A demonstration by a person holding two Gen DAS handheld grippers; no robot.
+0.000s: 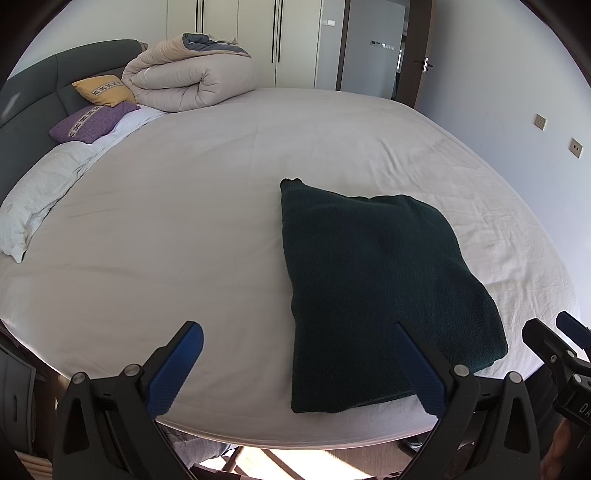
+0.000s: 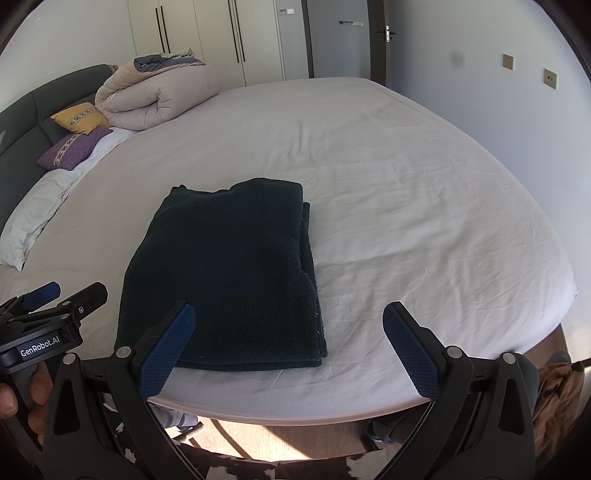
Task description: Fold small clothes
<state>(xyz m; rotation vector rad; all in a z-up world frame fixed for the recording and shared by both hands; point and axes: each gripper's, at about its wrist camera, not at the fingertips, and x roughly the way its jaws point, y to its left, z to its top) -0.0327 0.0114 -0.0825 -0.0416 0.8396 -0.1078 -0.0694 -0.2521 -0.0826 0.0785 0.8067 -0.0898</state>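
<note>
Left wrist view: a wide bed (image 1: 221,206) under a pale sheet fills the scene, with a grey padded headboard (image 1: 33,96) at far left. A rolled beige duvet (image 1: 188,81) lies at the head end, beside a yellow cushion (image 1: 103,89) and a purple cushion (image 1: 92,122); a white pillow (image 1: 40,192) rests along the left side. A dark green sweater (image 1: 376,291), folded into a flat rectangle with layered edges visible on its right side in the right wrist view, lies on the sheet near the bed's front edge. Left gripper (image 1: 299,365): fingers spread wide, empty, raised above the front edge, its right finger overlapping the sweater's near left part in the picture. Right gripper (image 2: 288,347): fingers likewise spread wide and empty, its left finger in front of the sweater's near corner. White wardrobe doors (image 2: 221,33) stand behind the bed.
</note>
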